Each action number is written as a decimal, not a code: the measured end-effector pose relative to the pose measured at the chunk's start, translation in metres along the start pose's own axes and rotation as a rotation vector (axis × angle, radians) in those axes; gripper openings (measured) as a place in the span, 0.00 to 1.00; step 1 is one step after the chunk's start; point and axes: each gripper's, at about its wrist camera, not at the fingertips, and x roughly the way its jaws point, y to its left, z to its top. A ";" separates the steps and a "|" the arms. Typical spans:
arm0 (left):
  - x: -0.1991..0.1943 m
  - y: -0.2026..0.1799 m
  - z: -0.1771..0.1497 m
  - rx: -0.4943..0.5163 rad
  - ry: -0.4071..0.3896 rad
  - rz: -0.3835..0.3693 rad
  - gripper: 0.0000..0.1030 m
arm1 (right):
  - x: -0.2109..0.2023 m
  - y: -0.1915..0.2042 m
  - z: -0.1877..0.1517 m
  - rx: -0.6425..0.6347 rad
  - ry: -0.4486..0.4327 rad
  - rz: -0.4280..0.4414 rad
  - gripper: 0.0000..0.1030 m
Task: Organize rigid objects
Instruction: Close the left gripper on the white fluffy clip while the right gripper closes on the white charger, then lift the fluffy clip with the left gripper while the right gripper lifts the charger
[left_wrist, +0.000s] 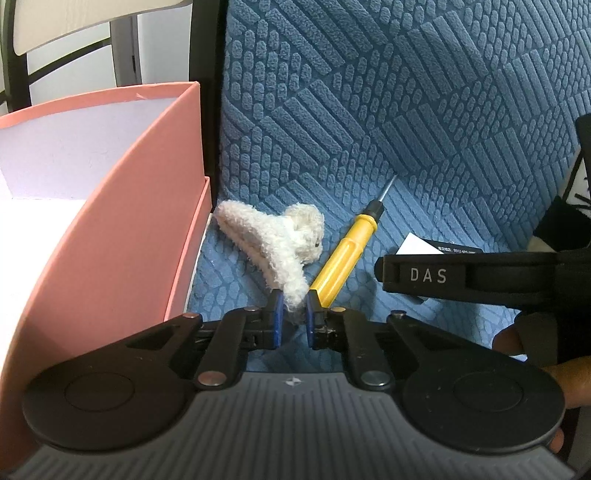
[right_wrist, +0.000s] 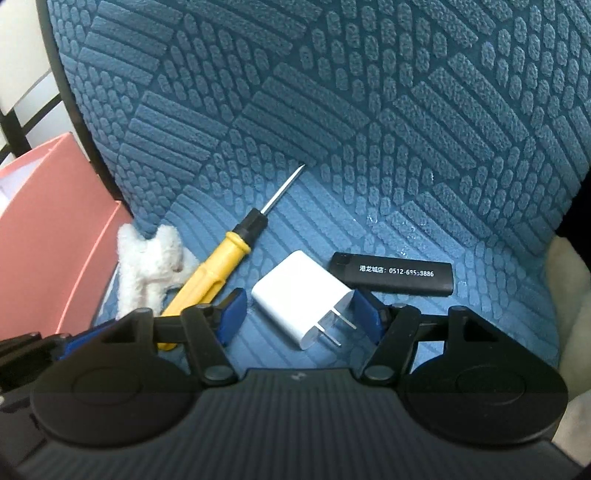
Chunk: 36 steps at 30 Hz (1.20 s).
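the left tool (left_wrist: 294, 306) is clamped on the near end of the fluffy white hair clip (left_wrist: 273, 240), which lies on the blue textured cushion (left_wrist: 369, 110) beside the pink box (left_wrist: 110, 221) at the cushion's left edge. the right tool (right_wrist: 301, 314) stands open around the white charger (right_wrist: 299, 295), pads not pressing. the yellow screwdriver (right_wrist: 218, 266) lies between clip and charger. farther right lies the black lighter (right_wrist: 393, 274).

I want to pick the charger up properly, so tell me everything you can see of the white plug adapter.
The white plug adapter is a small, smooth, glossy block with rounded edges, plastic by its look. Two flat metal prongs stick out toward the camera. It lies on its side on the blue textured cushion, between the open jaws of the right gripper, beside the black lighter.
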 end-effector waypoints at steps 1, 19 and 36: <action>-0.001 0.001 0.000 -0.003 0.000 -0.005 0.14 | 0.001 0.000 0.000 -0.004 0.002 -0.005 0.61; -0.020 0.010 -0.013 0.009 -0.004 -0.064 0.13 | -0.024 0.003 -0.014 0.016 0.045 -0.055 0.61; -0.062 0.019 -0.056 0.048 -0.011 -0.101 0.12 | -0.066 0.003 -0.062 0.097 0.075 -0.089 0.61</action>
